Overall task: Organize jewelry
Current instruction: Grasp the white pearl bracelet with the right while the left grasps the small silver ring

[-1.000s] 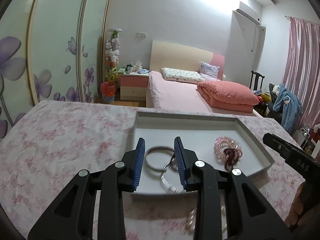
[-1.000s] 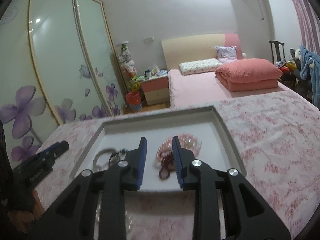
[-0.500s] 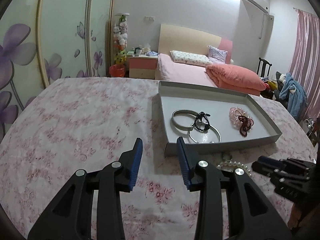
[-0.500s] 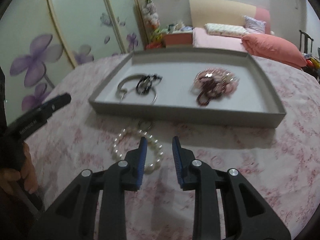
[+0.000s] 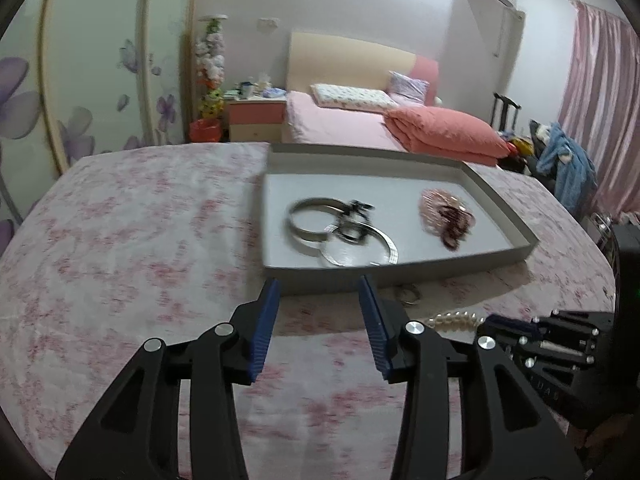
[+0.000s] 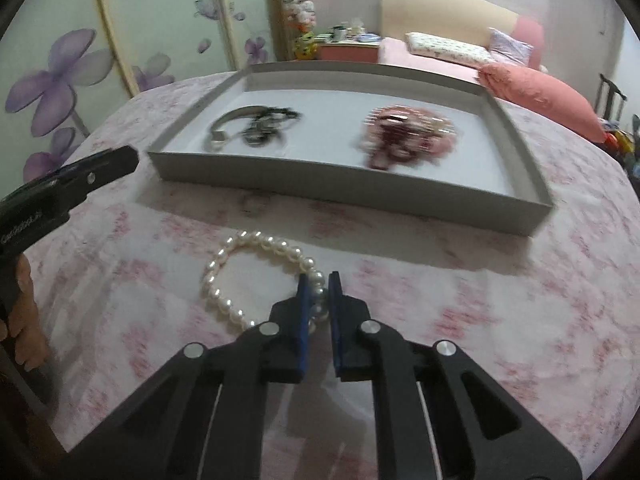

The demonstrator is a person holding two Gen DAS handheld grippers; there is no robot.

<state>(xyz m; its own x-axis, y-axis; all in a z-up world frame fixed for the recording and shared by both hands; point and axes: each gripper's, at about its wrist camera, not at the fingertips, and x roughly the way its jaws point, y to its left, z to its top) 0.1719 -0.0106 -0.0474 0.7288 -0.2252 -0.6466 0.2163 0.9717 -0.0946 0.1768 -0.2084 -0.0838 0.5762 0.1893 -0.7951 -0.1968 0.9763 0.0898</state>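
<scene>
A white pearl bracelet (image 6: 240,268) lies on the floral tablecloth in front of the grey tray (image 6: 532,216). My right gripper (image 6: 318,284) is shut on the bracelet's right side, low at the cloth. The tray holds silver bangles with a dark bracelet (image 6: 248,128) on its left and pink and dark red bead bracelets (image 6: 404,136) on its right. My left gripper (image 5: 318,300) is open and empty, just before the tray's near wall (image 5: 320,280). The pearls (image 5: 452,318) and the right gripper body (image 5: 560,348) show in the left wrist view. A small ring (image 5: 408,294) lies by the tray.
The table (image 5: 120,240) has a pink floral cloth with a wide bare stretch on the left. Behind it are a bed (image 5: 360,120), a nightstand (image 5: 256,120) and wardrobe doors with purple flowers (image 6: 52,80). The left gripper's tip (image 6: 100,168) shows at the left of the right wrist view.
My right gripper has dropped to the pearl bracelet and closed on it. My left gripper has moved closer to the tray's near wall and stays open.
</scene>
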